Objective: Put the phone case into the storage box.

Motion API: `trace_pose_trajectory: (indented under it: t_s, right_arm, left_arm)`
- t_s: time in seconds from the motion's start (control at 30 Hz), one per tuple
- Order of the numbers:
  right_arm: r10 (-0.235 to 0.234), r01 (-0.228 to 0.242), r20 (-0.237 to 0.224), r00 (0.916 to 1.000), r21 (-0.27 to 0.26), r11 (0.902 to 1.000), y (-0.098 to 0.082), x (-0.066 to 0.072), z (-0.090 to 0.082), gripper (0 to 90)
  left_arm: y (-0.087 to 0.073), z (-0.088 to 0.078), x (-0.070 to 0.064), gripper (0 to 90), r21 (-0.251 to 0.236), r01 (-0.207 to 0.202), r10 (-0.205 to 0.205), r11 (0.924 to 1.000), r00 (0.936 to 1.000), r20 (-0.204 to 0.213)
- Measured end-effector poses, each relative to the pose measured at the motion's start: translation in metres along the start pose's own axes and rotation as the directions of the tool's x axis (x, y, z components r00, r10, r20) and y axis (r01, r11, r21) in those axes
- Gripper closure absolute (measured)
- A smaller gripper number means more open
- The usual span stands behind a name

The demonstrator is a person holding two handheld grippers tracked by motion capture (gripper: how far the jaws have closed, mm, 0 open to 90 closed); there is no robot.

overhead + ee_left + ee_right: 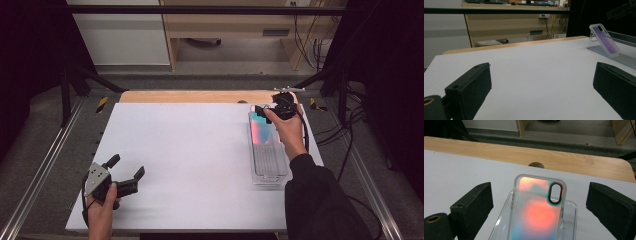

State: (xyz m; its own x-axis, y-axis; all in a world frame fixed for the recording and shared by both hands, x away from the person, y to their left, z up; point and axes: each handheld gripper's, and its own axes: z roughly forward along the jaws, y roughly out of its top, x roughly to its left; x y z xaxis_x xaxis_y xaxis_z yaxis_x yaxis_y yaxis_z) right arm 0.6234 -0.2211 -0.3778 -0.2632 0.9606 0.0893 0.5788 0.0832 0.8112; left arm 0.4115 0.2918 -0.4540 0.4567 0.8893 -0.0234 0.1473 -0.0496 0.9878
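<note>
The phone case (537, 207) was left leaning in the clear tray (268, 161); the right gripper (264, 113), jaws spread and empty, was best withdrawn straight back.

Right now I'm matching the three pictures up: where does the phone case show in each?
High view: the phone case lies at right, in the far end of the clear tray.
Left gripper view: upper right, leaning on the tray.
Right gripper view: bottom centre, between the open right tongs.
Shared landmark: the wooden table edge.
</note>
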Motion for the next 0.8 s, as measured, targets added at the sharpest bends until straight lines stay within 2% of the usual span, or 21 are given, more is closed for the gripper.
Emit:
trace_pose_trajectory:
  t_s: [0.5,0.7,0.8]
  right_arm:
    - [0.034,-0.033,-0.031,0.9989,0.035,0.9989,0.001,0.002,-0.012,5.6]
    - [0.091,-0.09,-0.058,0.9942,0.026,0.9956,-0.001,0.003,-0.016,5.7]
    - [0.1,-0.099,-0.066,0.9927,0.023,0.9948,-0.001,0.003,-0.016,5.6]
  left_arm:
    - [0.0,0.001,0.001,1.5,0.002,0.006,-0.006,1.0,1.0,-0.001]
    - [-0.001,0.002,0.0,1.5,0.007,0.01,-0.01,0.9999,0.9999,0.005]
    - [-0.001,0.002,0.0,1.5,0.008,0.008,-0.008,0.9999,1.0,0.005]
